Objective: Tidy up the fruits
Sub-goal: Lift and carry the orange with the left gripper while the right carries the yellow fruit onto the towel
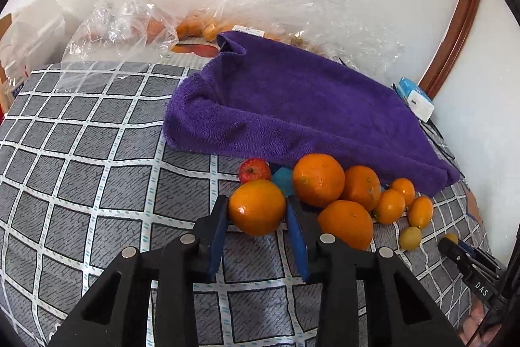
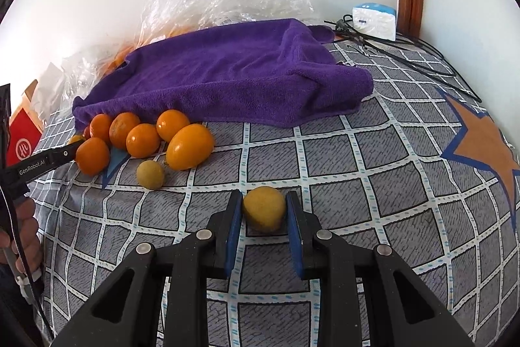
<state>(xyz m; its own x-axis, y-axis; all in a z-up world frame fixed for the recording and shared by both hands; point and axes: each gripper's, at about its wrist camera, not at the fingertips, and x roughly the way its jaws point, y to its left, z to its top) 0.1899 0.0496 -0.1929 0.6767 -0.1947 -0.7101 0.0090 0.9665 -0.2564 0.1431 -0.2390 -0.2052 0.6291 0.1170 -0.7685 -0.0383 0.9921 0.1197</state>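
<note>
We're mid-sort: left gripper (image 1: 256,210) jaws hugging round orange citrus (image 1: 256,206), right gripper (image 2: 264,210) jaws pinching small yellow fruit (image 2: 264,208), frame centre; next, lift apart.

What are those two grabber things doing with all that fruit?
A person is sorting fruit on a checked cloth with two hand-held grabbers. The left gripper has its jaws around an orange at the edge of the pile beside the purple towel. The right gripper has its jaws on a small yellow fruit, apart from the pile.
</note>
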